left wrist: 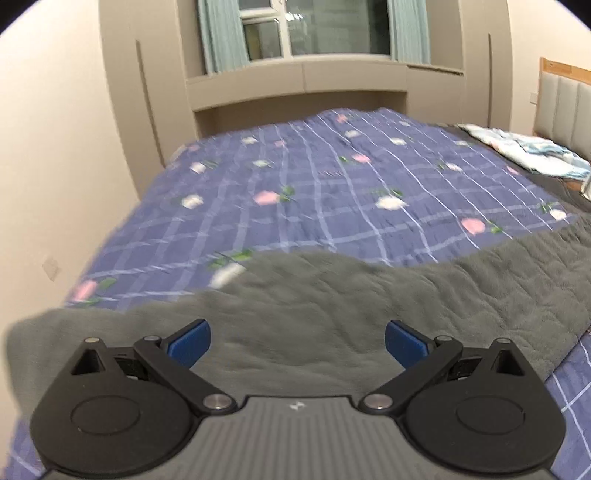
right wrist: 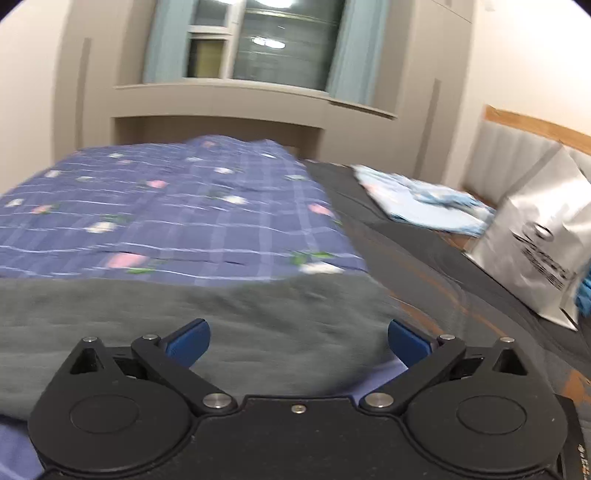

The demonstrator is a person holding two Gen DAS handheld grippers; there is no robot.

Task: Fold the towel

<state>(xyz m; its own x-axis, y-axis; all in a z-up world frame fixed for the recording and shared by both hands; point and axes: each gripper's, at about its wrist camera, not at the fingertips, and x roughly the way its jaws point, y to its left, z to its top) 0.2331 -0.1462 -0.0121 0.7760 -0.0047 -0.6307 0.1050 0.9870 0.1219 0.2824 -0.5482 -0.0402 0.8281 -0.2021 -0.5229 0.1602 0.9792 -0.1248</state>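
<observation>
Across the bed we see a blue plaid quilt (left wrist: 332, 177) with pink and white flowers, covering most of the surface up to the beige built-in unit (left wrist: 295, 85) and curtained window (left wrist: 314, 29) at the far end. Gray towel (left wrist: 369, 295) lies spread on the near part of the quilt, long axis running left to right across both views, far edge wavy, nothing on top of it. We hold the left gripper (left wrist: 297, 341) just above the towel's near-left portion, blue pads spread wide, nothing between them. Right gripper (right wrist: 299, 341) same: released, pads wide apart over the towel's right end, empty.

Left view only: towel's left corner (left wrist: 33, 325) near the bed's left edge, beside the bare wall (left wrist: 55, 147). Right view only: towel's right end (right wrist: 354, 295) stopping at the quilt edge, dark mattress strip (right wrist: 424, 258) beyond it, and a silver bag (right wrist: 535, 236) with dark print standing on that strip, close to the padded headboard (right wrist: 517, 147). Light blue folded cloth (right wrist: 424, 206) lies past the bag; we also catch it small in the left view's right corner. Both views motion-blurred. We can't tell whether either gripper touches the towel.
</observation>
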